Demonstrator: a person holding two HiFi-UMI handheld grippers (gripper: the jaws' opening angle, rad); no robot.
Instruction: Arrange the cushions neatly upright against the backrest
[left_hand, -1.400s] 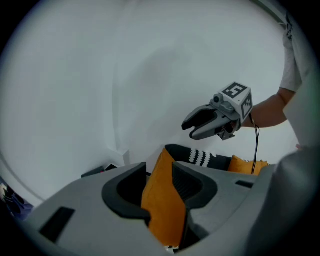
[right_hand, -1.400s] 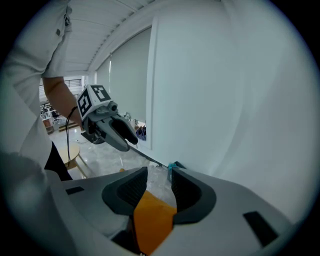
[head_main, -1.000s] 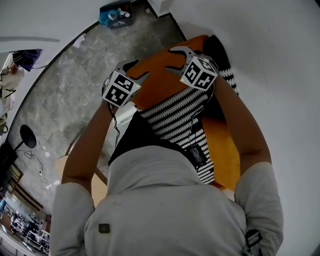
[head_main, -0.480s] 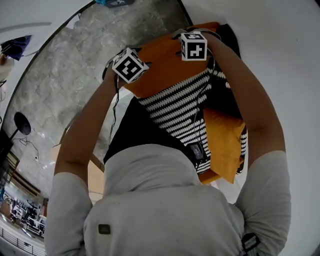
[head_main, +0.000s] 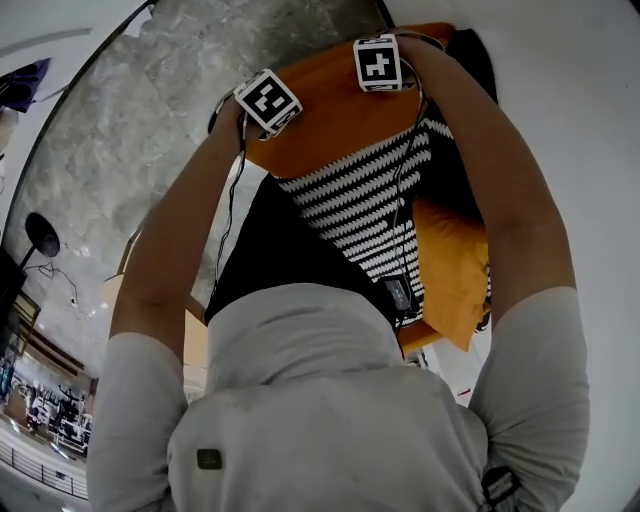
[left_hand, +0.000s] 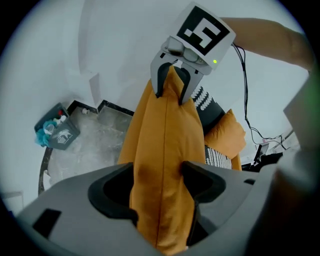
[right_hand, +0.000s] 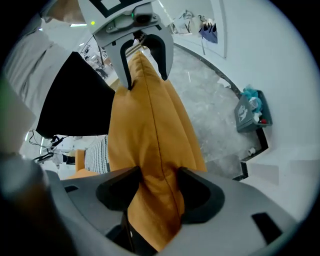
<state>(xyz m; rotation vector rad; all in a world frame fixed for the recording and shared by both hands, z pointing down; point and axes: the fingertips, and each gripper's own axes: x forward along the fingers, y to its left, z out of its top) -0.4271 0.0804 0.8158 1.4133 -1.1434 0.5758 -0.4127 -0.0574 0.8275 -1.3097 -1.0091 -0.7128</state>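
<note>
- The left gripper (left_hand: 159, 186) grips one edge of the orange cushion (head_main: 335, 125). Its jaws have just been widening, yet the fabric sits pinched between them.
- The right gripper (right_hand: 157, 186) clamps the opposite edge, so the cushion hangs stretched and on edge.
- It is held above the striped cushion (head_main: 365, 200) — probably so it can be stood upright beside it.

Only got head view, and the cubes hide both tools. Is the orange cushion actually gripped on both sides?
Observer: Right tool is clamped on the orange cushion, along its seamed edge.
Operator: Left?
Observer: Left tool: its jaws have just been opening, but the cushion sits between them, pinched.
Operator: Anything below I can't see?
Observer: A dark bin holding teal items sits on the floor by the wall.
</note>
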